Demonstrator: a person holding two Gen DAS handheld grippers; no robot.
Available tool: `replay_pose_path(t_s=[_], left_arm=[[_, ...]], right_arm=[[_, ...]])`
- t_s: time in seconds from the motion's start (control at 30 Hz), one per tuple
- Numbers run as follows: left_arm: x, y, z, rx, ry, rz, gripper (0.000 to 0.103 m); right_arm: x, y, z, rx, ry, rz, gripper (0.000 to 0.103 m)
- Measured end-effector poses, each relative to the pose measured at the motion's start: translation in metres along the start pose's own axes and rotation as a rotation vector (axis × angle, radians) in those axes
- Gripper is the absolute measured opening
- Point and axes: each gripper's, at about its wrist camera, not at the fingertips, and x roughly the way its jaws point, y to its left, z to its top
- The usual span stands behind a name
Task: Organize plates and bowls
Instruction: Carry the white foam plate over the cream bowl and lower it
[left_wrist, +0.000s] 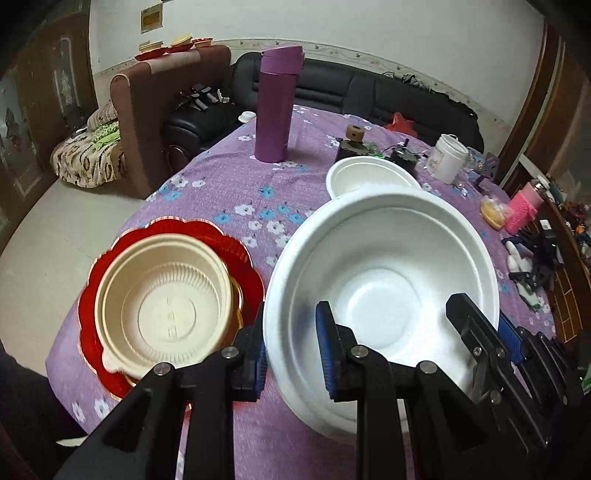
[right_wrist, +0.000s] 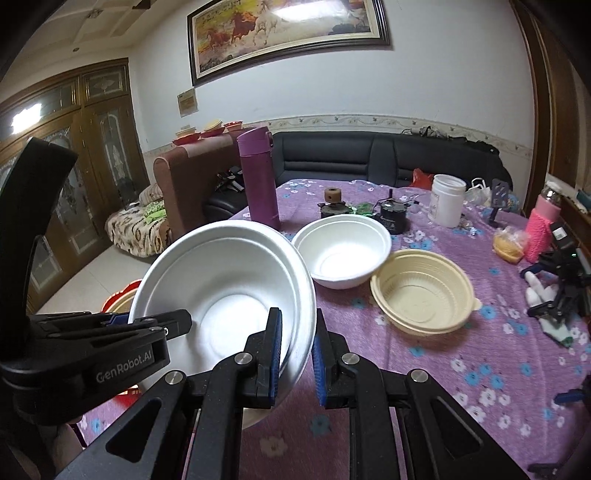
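Observation:
A large white foam bowl (left_wrist: 384, 258) is held above the table by both grippers. My left gripper (left_wrist: 291, 350) is shut on its left rim. My right gripper (right_wrist: 295, 354) is shut on its right rim (right_wrist: 303, 295), and shows in the left wrist view (left_wrist: 480, 332). A cream plastic bowl (left_wrist: 162, 310) sits on a red scalloped plate (left_wrist: 251, 273) to the left. A smaller white foam bowl (right_wrist: 343, 254) and a second cream bowl (right_wrist: 424, 295) stand on the table beyond.
A purple flask (left_wrist: 275, 107) stands at the far side of the purple flowered tablecloth (left_wrist: 221, 192). A white jar (right_wrist: 447, 203), small gadgets, a pink bottle (right_wrist: 543, 225) and clutter lie at the right. Sofas stand behind the table.

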Motion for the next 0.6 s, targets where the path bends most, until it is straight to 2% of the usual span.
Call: replay_pose_path(t_s=[0.33, 0.6], left_arm=[[-0.013, 0.006, -0.028, -0.032, -0.016, -0.009, 0.023], [-0.016, 0.015, -0.041, -0.071, -0.014, -0.004, 0.023]], right_arm=[[-0.022, 0.019, -0.022, -0.067, 0.009, -0.080, 0.017], [-0.026, 0.027, -0.030, -0.081, 0.021, -0.058, 0.017]])
